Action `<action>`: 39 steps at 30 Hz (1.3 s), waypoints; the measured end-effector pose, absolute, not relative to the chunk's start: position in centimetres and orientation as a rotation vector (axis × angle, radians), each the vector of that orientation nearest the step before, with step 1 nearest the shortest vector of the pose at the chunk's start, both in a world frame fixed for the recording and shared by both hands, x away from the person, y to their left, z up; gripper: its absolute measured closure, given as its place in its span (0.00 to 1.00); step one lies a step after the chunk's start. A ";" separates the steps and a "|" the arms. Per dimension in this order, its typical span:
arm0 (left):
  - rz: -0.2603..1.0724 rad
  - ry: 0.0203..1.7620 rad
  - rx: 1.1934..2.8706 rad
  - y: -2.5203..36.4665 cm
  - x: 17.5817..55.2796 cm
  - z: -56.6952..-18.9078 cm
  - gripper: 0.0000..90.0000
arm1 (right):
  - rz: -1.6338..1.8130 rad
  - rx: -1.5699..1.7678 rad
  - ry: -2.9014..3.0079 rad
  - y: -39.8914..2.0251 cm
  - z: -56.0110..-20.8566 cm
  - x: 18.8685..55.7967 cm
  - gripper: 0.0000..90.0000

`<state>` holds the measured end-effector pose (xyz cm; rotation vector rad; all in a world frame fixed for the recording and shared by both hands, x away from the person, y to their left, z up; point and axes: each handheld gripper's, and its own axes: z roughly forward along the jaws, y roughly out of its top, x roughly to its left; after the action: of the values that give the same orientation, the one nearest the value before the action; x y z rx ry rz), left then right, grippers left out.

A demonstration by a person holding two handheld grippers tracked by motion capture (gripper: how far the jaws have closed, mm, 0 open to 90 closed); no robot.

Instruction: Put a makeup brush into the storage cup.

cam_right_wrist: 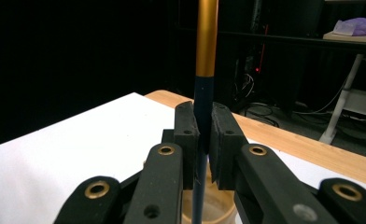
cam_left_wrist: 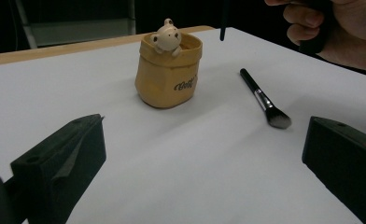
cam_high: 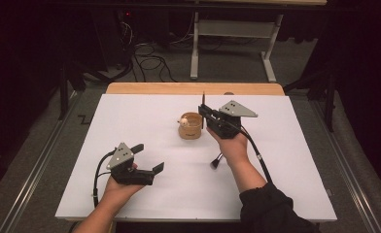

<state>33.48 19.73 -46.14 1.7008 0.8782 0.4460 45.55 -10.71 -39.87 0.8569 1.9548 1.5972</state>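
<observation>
So the right gripper (cam_right_wrist: 204,140) is pinching a slim dark stick with a gold upper part (cam_right_wrist: 206,42), holding it upright right over the little tan pot (cam_high: 190,125) mid-table, looks like it's about to go in. Nothing's standing in the pot yet, as far as I can tell, just its little bear figure (cam_left_wrist: 166,36) peeking over the rim. A makeup brush (cam_left_wrist: 264,99) is lying on the white table (cam_high: 145,116) beside it, probably next. The left gripper (cam_high: 147,158) is hanging back with jaws spread wide, holding nothing.

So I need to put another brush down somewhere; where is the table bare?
Bare: the white sheet left of the bear pot, and its right edge. Crowded: the middle, where the right gripper holds a dark stick over the pot, with the makeup brush nearby.
</observation>
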 end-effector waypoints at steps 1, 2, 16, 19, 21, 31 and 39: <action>0.446 0.879 1.701 19.7 33.5 -46.1 0.00 | 1.589 0.856 1.955 -10.7 -39.8 45.7 0.94; 0.445 0.880 1.701 19.7 33.5 -46.2 0.01 | 1.597 0.861 1.951 -10.6 -39.8 45.8 0.94; 0.439 0.869 1.700 19.7 33.4 -46.1 0.01 | 1.609 0.896 1.934 -9.8 -39.5 47.6 0.93; 0.439 0.869 1.697 19.7 33.4 -46.1 0.01 | 1.601 0.900 1.938 -9.7 -39.5 47.8 0.93; 0.440 0.868 1.696 19.8 33.4 -46.1 0.01 | 1.608 0.903 1.935 -9.7 -39.6 48.1 0.94; 0.442 0.862 1.690 19.8 33.3 -46.1 0.01 | 1.580 0.933 1.950 -9.3 -40.4 48.6 0.93; 0.442 0.857 1.690 19.8 33.2 -46.1 0.01 | 1.572 0.943 1.966 -9.2 -40.8 49.1 0.93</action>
<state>33.24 19.82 -46.08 1.6902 0.8574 0.4425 49.14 -9.25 -40.79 0.9435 1.9658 1.5721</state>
